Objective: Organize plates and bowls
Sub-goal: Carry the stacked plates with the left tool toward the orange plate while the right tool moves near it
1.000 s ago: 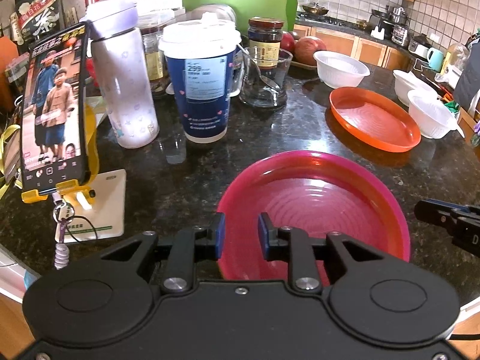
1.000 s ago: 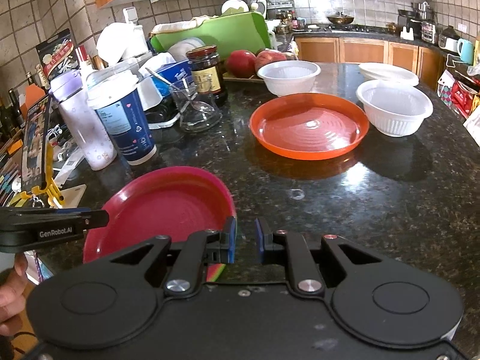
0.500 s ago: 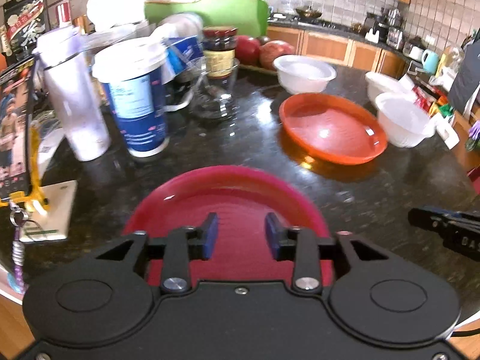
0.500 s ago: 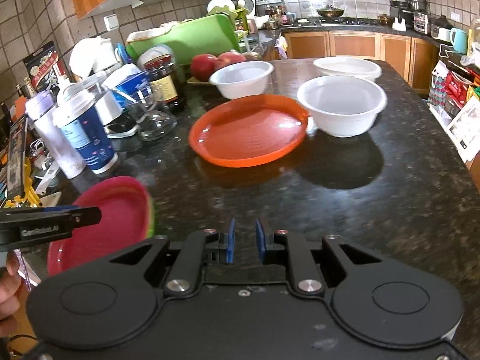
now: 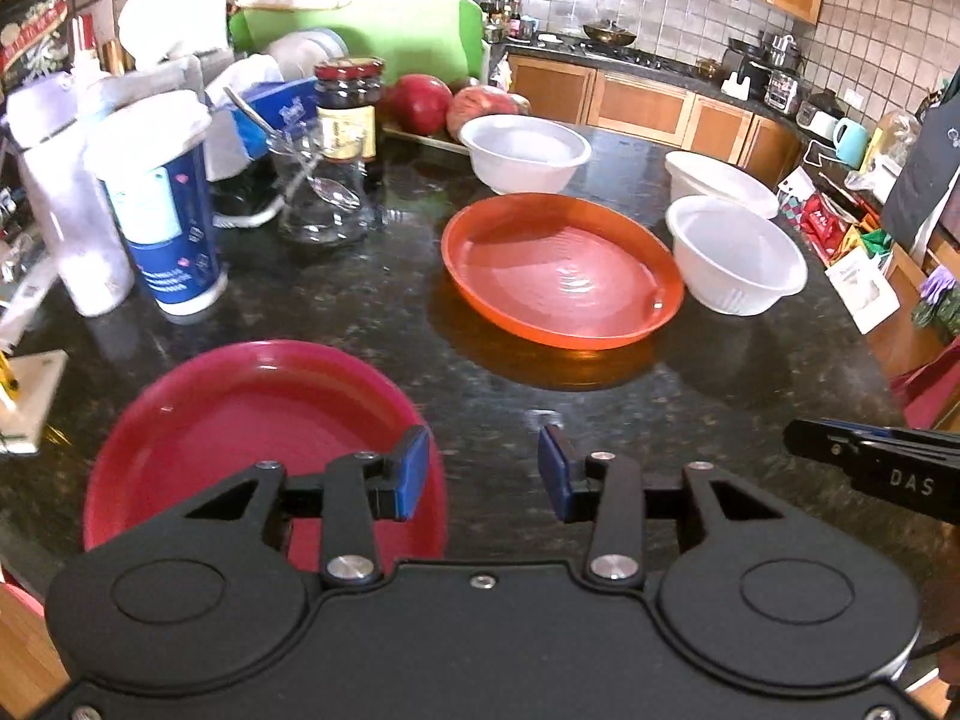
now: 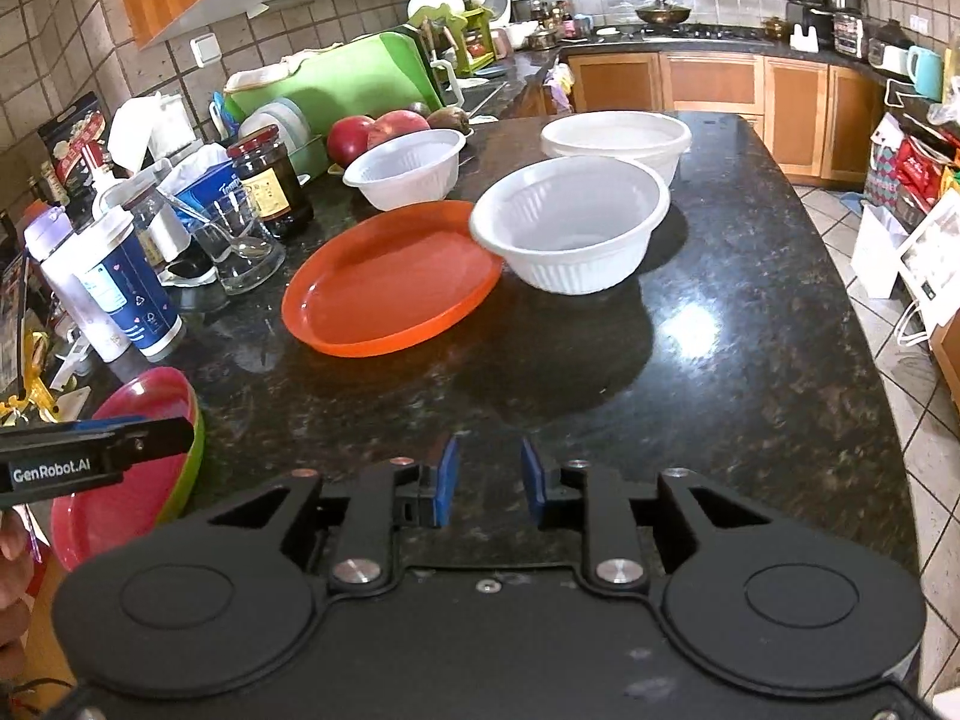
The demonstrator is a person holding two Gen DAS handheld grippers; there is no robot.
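Note:
A red plate lies at the near left of the dark counter; in the right wrist view the red plate rests on a green one. Farther back sit an orange plate and three white bowls. My left gripper is open and empty, its left finger over the red plate's right rim. My right gripper hovers over bare counter, jaws opening, with nothing between them. The nearest bowl overlaps the orange plate.
Along the left stand a blue paper cup, a white bottle, a glass with a spoon, a dark jar, red fruit and a green board. The counter's edge drops to a tiled floor.
Both grippers slid right, away from the red plate. The left jaws spread wider and left the plate's rim. The right jaws have begun to part.

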